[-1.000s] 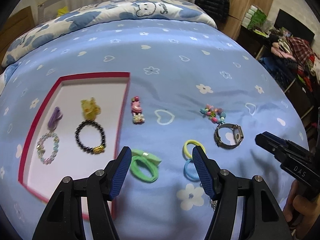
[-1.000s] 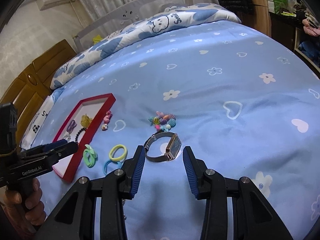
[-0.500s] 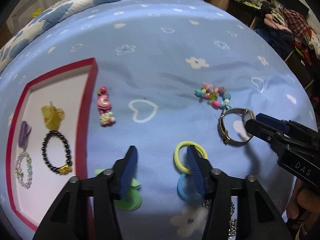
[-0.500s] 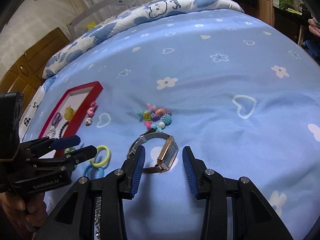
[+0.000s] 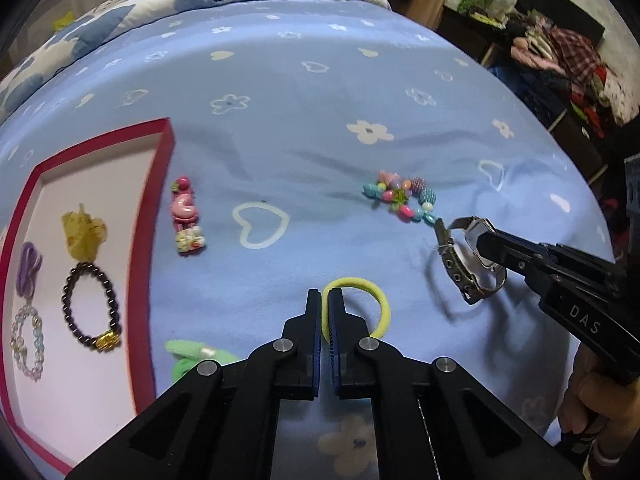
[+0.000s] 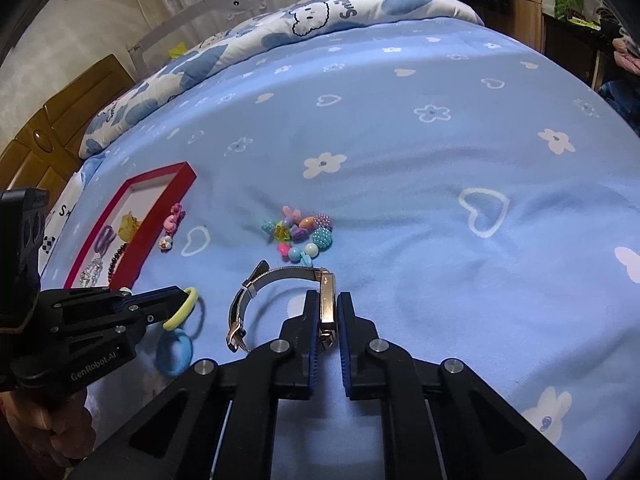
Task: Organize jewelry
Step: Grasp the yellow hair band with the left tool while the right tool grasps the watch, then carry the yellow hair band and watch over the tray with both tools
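Note:
My left gripper (image 5: 325, 295) is shut on the near edge of a yellow hair tie (image 5: 378, 300), which shows at its tip (image 6: 188, 304) in the right wrist view. My right gripper (image 6: 328, 300) is closing, its pads against the gold case of a wristwatch (image 6: 280, 274). The left wrist view shows that watch (image 5: 460, 268) tilted up at the right gripper (image 5: 482, 240). A red tray (image 5: 154, 260) on the left holds a black bead bracelet (image 5: 90, 308), a yellow piece (image 5: 82, 232) and a pale bead bracelet (image 5: 26, 320).
Loose on the blue bedspread lie a pink hair clip (image 5: 186, 216), a colourful bead bracelet (image 5: 404, 196), a green hair tie (image 5: 192, 356) and a blue hair tie (image 6: 174, 350). Clothes pile up beyond the bed's right edge (image 5: 560, 52). A wooden cabinet (image 6: 60, 120) stands at the left.
Both grippers sank toward the bed and closed. The left one shifted right from the green tie and pinched the yellow tie. The right one closed around the watch case.

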`<state>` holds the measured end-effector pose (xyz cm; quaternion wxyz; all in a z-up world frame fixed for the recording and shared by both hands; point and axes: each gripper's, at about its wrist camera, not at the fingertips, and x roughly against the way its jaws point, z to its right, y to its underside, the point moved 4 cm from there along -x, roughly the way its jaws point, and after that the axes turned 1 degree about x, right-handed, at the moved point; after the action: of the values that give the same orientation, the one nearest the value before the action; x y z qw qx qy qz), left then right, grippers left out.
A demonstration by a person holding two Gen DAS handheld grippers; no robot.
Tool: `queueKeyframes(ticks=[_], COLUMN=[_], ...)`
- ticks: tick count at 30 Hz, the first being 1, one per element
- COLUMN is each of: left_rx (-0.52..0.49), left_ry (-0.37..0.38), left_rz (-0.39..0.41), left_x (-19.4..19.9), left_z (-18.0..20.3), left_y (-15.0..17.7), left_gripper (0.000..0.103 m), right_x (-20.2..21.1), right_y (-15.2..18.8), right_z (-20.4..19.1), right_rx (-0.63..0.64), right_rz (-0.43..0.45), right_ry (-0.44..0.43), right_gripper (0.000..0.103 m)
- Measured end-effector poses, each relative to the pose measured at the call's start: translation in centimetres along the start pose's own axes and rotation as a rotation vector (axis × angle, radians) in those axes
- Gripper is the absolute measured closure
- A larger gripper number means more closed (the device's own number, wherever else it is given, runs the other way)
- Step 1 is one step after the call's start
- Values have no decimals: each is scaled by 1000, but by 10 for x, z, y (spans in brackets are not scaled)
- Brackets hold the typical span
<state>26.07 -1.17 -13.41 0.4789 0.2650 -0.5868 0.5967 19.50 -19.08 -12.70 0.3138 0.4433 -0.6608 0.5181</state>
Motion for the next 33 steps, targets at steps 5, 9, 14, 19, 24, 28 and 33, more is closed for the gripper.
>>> queueKeyframes(ticks=[5, 9, 14, 19, 24, 28, 33], left_rx=[48, 81, 135, 185, 232, 263, 299], left_ry=[-2, -17, -29, -47, -65, -82, -106], left_rz=[48, 89, 129, 162, 189, 204, 214], left_x=[30, 55, 84, 112, 132, 146, 156], left_z=[-11, -21, -39, -60, -79, -95, -113], left_y=[6, 14, 27, 40, 52, 61, 71], left_gripper=[101, 101, 101, 101, 101, 101, 101], right_x=[11, 18, 22, 25, 29, 29, 28], right_y=[-3, -6, -8, -8, -9, -11, -13], right_z=[-8, -22, -42, -63, -83, -102, -129], right_rx=[8, 28, 63, 95, 121, 147, 184], right_rz=[21, 38, 46, 50, 57, 59, 57], right_ry=[-22, -44, -66, -93, -122, -150, -189], right_gripper=[95, 95, 95, 95, 95, 95, 95])
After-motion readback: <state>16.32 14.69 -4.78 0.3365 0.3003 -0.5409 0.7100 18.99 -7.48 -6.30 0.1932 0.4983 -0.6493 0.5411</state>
